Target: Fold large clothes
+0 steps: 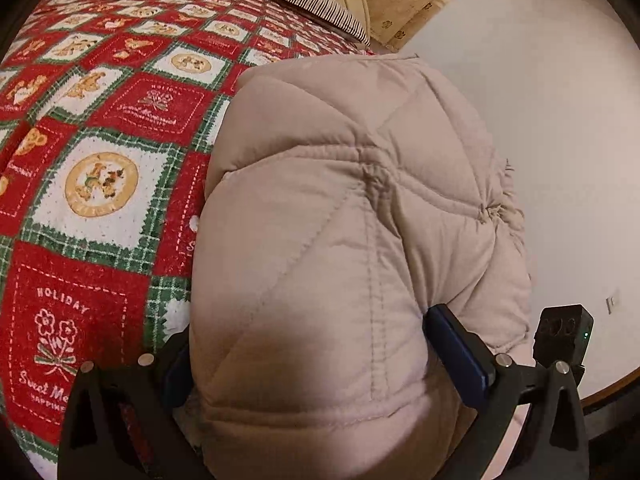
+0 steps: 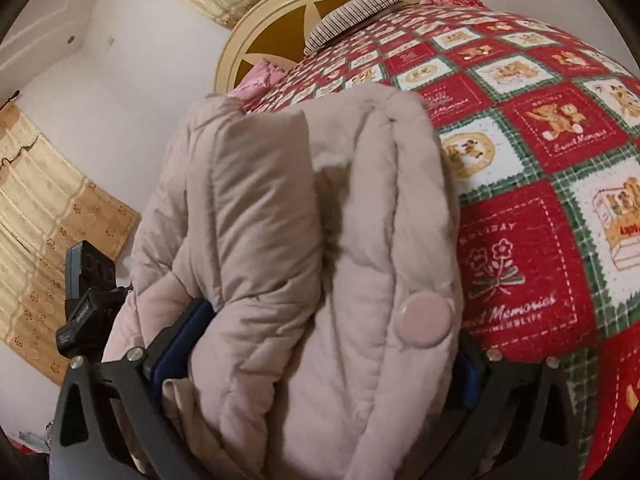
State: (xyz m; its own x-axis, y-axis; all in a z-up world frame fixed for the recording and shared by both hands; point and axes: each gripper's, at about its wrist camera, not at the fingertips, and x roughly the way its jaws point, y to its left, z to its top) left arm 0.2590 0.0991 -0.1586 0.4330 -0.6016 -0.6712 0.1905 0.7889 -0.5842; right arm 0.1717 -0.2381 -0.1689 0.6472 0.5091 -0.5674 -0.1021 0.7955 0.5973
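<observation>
Gripping a thick bundle of the padded beige coat [image 1: 344, 240] with the left gripper [image 1: 320, 364], jaws spread wide around the bulk and pressing in from both sides. Same story on the other side: right gripper [image 2: 316, 340] clamped over a fat roll of coat with a round snap button [image 2: 426, 318] showing near one blue pad. Held up off the bed, by the look of it, coat hanging out over the near edge of the red-and-green holiday blanket [image 1: 100, 168], with the white wall [image 1: 540, 120] behind. Striped pillow [image 2: 356, 16] and round headboard [image 2: 264, 44] far off at the head end, well apart from the action.

Looks like mid-carry or mid-fold, not yet laid flat. Risks from here, judged only from the grip: puffy filling compresses and springs back, so could squirm out of either pinch if the hold loosens. Several layers bunched between the right pads, so could shed an inner layer and leave a lopsided fold. Hanging past the bed edge, so could slide to the floor on a slip. Hem and sleeves out of sight, so no telling whether anything drags below.
</observation>
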